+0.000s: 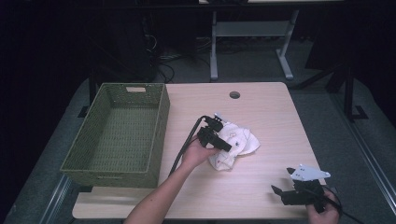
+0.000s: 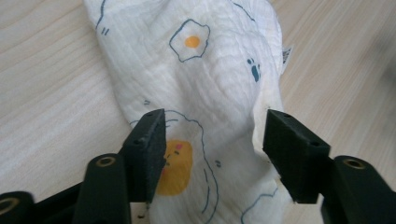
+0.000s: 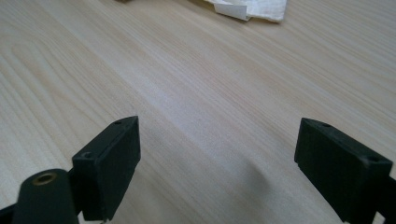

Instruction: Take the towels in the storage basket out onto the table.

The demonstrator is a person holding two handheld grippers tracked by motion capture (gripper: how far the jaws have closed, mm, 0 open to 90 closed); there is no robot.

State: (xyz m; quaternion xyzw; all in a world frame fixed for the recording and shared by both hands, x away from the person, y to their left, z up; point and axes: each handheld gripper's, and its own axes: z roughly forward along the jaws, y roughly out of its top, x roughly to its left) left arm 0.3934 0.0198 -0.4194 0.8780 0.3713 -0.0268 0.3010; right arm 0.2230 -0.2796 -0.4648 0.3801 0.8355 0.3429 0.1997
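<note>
A crumpled white cloth [image 1: 239, 142] printed with fried eggs lies at the middle of the wooden table. My left gripper [image 1: 223, 143] hangs right over its left part, jaws open, a raised fold of the cloth [image 2: 212, 93] between and below the two fingertips [image 2: 149, 140]. Whether the pads touch the fabric I cannot tell. My right gripper [image 1: 280, 192] rests low near the table's front right edge, jaws wide open over bare wood, nothing between them. In the right gripper view an edge of the cloth [image 3: 252, 8] peeks in at the top.
A green woven basket [image 1: 159, 135] with nothing in it stands along the table's left side, close to the left forearm. A round cable hole [image 1: 234, 95] sits near the far edge. Bare tabletop [image 1: 271, 116] stretches to the right of the cloth.
</note>
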